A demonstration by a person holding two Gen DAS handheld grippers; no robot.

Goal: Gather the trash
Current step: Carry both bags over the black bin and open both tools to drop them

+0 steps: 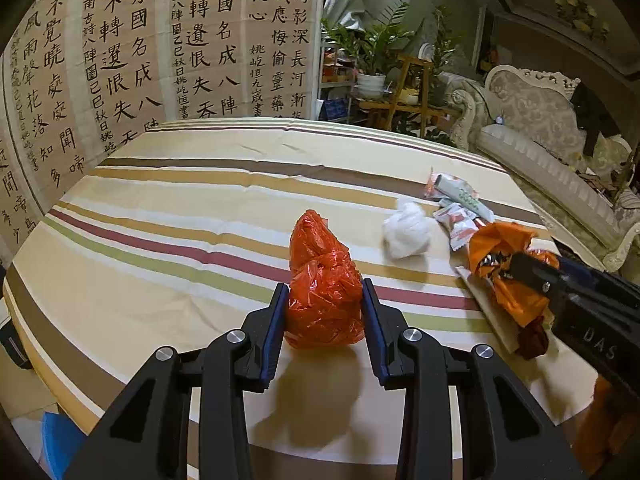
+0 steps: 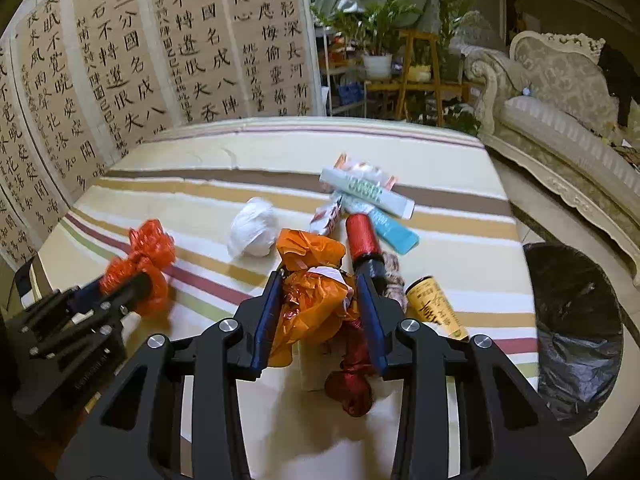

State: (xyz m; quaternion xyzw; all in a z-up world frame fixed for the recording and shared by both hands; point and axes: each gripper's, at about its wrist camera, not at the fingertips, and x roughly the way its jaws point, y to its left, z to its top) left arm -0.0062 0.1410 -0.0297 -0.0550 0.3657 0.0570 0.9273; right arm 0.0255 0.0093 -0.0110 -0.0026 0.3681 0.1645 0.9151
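A crumpled red plastic bag [image 1: 316, 248] sits between the blue pads of my left gripper [image 1: 324, 285], which is shut on it just above the striped tablecloth [image 1: 180, 208]. To its right, my right gripper [image 2: 319, 276] is shut on a crumpled orange plastic bag [image 2: 308, 248], with a dark red knotted bag [image 2: 352, 384] hanging below it. The left wrist view shows the right gripper [image 1: 516, 264] from the side, on that orange bag [image 1: 500, 240]. A white paper ball [image 2: 253, 233] lies between the two bags.
Behind the right gripper lie snack wrappers [image 2: 364, 188], a blue packet [image 2: 396, 234], a red roll [image 2: 362, 238] and a yellow tube [image 2: 434, 304]. A bin with a black liner [image 2: 576, 320] stands off the table's right edge. A sofa [image 2: 560, 92] is further right.
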